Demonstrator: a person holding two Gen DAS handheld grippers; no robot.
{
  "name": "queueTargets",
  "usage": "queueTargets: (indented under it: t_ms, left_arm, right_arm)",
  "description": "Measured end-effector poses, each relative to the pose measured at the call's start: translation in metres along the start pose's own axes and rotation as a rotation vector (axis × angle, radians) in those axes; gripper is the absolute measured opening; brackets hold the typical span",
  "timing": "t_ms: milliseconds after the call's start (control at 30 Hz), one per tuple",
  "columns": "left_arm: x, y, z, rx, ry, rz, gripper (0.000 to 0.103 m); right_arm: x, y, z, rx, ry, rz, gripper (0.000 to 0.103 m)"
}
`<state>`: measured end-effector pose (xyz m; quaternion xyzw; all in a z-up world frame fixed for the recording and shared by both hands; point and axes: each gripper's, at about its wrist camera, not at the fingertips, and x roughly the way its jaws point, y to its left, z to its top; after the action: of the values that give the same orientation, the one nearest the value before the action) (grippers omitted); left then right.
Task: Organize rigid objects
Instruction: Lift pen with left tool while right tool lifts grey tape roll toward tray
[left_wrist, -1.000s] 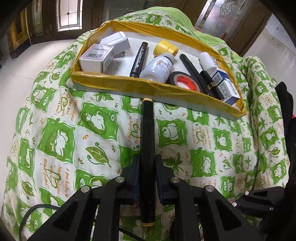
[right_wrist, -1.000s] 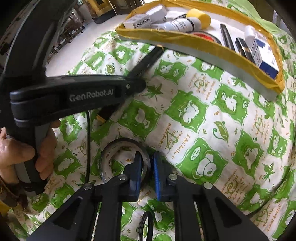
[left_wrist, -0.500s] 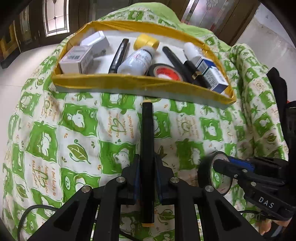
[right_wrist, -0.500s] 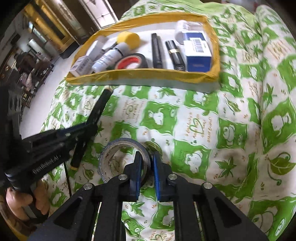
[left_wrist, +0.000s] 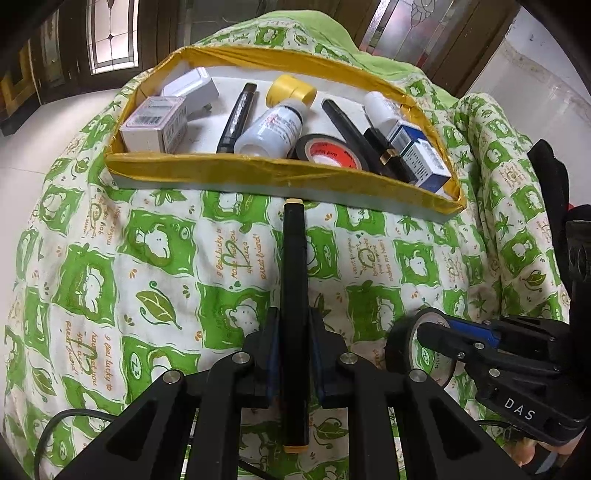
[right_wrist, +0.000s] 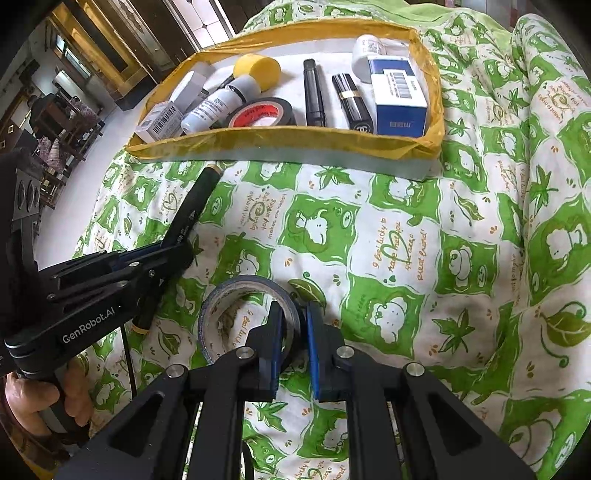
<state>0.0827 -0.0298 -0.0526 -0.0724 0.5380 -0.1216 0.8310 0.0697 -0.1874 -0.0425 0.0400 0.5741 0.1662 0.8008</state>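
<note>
On a rumpled frog-print green quilt sits a yellow-taped tray. Left gripper pinches a slim black marker; right gripper clamps a grey tape roll.

Tape rolls: you have two, a grey roll and a black roll.
Boxes: three.
Bottles: two.
Black pens and tubes: you can count four.
Tray: one.

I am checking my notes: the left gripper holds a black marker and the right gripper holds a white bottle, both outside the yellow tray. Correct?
Not quite. The right gripper holds a tape roll, not a bottle; the right wrist view shows it. The rest is right.
</note>
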Motion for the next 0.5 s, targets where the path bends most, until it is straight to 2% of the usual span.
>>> queueTargets:
  t_ms: [500]
  left_arm:
    - [-0.014,0.005,-0.001,-0.012,-0.048,-0.013,0.014]
  right_arm:
    - [-0.014,0.0,0.001,-0.008,-0.045,0.03,0.012]
